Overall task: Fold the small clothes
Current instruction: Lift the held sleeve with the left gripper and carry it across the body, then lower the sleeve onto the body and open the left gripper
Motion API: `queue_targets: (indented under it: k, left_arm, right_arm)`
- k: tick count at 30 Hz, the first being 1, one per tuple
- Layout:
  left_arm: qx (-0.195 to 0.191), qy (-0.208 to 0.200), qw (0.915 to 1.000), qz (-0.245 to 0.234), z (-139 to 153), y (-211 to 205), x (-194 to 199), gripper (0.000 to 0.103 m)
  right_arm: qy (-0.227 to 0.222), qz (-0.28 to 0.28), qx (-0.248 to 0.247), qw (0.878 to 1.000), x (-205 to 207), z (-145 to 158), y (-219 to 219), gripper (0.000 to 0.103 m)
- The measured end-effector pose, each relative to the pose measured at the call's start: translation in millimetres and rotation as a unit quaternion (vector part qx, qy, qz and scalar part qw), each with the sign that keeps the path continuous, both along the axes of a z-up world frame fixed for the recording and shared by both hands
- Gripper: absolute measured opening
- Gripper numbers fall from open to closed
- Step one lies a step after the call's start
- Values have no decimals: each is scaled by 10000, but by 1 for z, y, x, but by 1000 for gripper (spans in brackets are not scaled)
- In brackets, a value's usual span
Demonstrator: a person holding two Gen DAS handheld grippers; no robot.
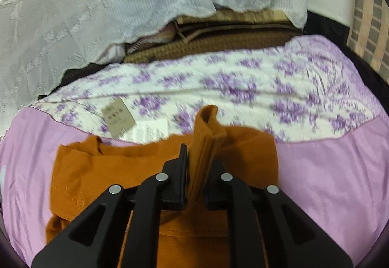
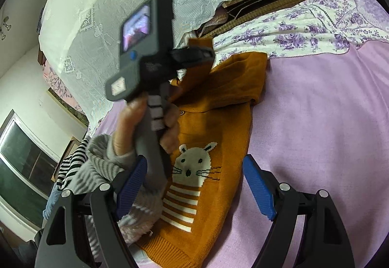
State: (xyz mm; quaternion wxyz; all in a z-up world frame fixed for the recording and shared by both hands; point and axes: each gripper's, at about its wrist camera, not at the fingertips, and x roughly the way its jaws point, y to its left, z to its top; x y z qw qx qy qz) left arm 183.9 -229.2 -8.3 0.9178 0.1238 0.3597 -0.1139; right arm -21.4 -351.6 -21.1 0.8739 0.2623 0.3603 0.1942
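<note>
**Sleeve pinched, fold half made**

Black jaws of the left gripper (image 1: 198, 161) fill the bottom of the left wrist view, clenched on a ribbed sleeve cuff (image 1: 206, 136) of the orange sweater (image 1: 97, 170). The cuff stands up between the fingers, lifted off the garment's body, which lies spread on the lilac bedsheet (image 1: 328, 170). Just beyond the sweater sit a brown hang tag (image 1: 118, 119) and a white care label (image 1: 148, 130), resting on the purple-flowered quilt (image 1: 243, 78). The view is blurred. Only a narrow strip of knit seems caught, so the cuff could slip out partway through the fold, dropping the sleeve crooked. A hard pull might also drag the whole sweater across the smooth sheet and spoil its flat lay.

Blue-padded fingers of the right gripper (image 2: 194, 185) frame the right wrist view, spread wide and grasping nothing, hovering above the sweater's mouse design (image 2: 194, 163). The person's left hand (image 2: 145, 122) holds its tool over the sweater's upper part, hiding the collar region. One sleeve looks already folded across the chest. With nothing pinning the body, the garment could shift. The striped cuff (image 2: 102, 163) of the person's own sleeve hangs close to the right gripper's left finger and might snag there.
</note>
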Motion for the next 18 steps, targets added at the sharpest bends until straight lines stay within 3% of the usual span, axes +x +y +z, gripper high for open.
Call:
queue_targets:
  k: [1, 3, 5, 8, 14, 18]
  left_arm:
    - [42, 61, 10000, -40, -5, -3, 0, 12]
    - [181, 167, 9996, -116, -16, -9, 0, 25]
    - [313, 183, 9992, -159, -24, -14, -3, 62]
    - [341, 19, 9992, -199, -22, -14, -11, 84]
    - [-100, 23, 9997, -242, 2, 10, -16, 94]
    - [386, -358, 9986, 75, 10, 42, -21, 96]
  right_arm:
    - [-1, -9, 1, 10000, -1, 0, 1, 82]
    - [2, -25, 2, 10000, 0, 0, 0, 82]
    - [10, -34, 9, 10000, 1, -1, -1, 82]
    - [-1, -58, 55, 10000, 0, 0, -2, 82]
    - [-36, -115, 67, 9999, -1, 2, -5, 82]
    - [-141, -233, -30, 9996, -1, 3, -9, 82]
